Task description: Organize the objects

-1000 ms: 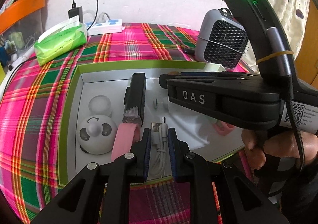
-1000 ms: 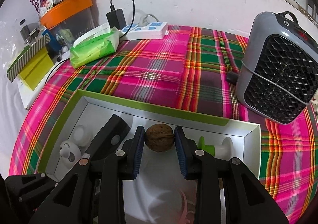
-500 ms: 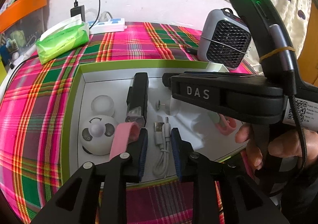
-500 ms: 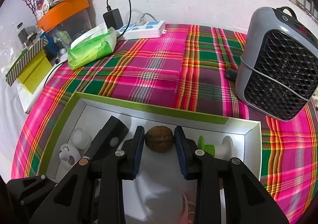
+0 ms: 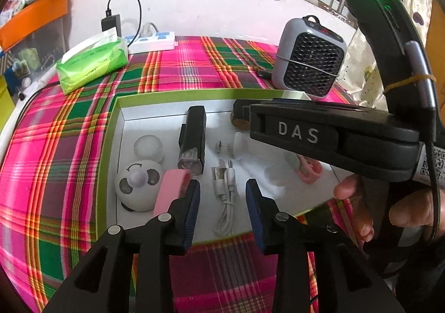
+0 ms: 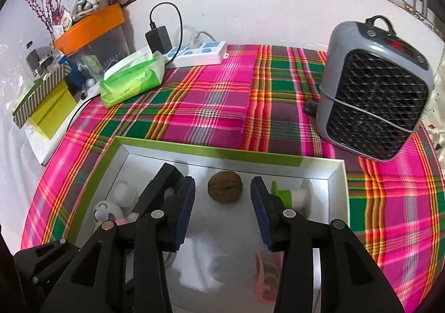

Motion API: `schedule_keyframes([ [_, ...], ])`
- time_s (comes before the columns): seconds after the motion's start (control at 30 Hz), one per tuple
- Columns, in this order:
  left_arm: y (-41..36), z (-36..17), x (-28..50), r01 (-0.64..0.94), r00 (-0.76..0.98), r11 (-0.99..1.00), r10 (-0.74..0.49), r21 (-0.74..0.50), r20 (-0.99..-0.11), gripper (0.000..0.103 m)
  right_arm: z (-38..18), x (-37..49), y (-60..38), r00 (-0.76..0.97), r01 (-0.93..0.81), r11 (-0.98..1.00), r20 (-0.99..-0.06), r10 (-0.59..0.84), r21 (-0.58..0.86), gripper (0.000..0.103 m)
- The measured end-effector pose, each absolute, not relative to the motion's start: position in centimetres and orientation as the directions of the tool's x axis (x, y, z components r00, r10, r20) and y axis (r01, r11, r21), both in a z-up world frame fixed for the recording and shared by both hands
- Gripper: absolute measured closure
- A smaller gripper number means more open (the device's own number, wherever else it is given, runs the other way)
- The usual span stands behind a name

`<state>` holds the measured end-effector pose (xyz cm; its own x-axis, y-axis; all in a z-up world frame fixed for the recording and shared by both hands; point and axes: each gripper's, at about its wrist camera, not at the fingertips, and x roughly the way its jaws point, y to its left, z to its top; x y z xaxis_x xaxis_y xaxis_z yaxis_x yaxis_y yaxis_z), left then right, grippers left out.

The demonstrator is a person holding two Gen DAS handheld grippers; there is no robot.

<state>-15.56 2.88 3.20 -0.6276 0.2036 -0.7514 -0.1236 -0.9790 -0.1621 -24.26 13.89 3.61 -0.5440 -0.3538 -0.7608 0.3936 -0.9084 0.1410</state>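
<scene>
A white tray with a green rim (image 5: 155, 95) (image 6: 211, 149) lies on the plaid cloth. In the left wrist view a coiled white USB cable (image 5: 225, 196) rests on the tray floor between the jaws of my left gripper (image 5: 222, 190), which are opening; the pads stand clear of it. In the right wrist view a brown walnut (image 6: 225, 190) sits on the tray between the opening jaws of my right gripper (image 6: 222, 188), with a gap on each side. A black flashlight (image 5: 193, 138), a white panda-faced fan (image 5: 137, 183) and a pink strap (image 5: 169, 190) lie in the tray too.
A grey heater (image 6: 375, 101) stands right of the tray. A green tissue pack (image 6: 132, 78) and a white power strip (image 6: 198, 53) lie at the back left. A hand (image 5: 389, 207) holds the right gripper's body across the left wrist view. A pink clip (image 5: 306, 171) and a green-and-white piece (image 6: 289, 193) sit in the tray.
Both grippers' jaws have spread apart. The left one has let go of the white cable and the right one has released the walnut, which now lies free on the tray.
</scene>
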Motion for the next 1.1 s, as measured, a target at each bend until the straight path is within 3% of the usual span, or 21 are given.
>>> schedule_keyframes([
  [0.73,2.3,5.4,-10.0,-0.081,-0.687,-0.991,0.134,-0.108,-0.714,0.071,6.3,-15.7,17.2,-0.662,0.317,-0.939,-0.677,-0.321,0.135,0.057],
  [1.1,2.1,5.1,-7.7,-0.064,-0.684,-0.994,0.11,-0.091,-0.722,0.071,5.9,-12.0,18.0,-0.676,0.295,-0.95,-0.68,-0.285,0.105,0.058],
])
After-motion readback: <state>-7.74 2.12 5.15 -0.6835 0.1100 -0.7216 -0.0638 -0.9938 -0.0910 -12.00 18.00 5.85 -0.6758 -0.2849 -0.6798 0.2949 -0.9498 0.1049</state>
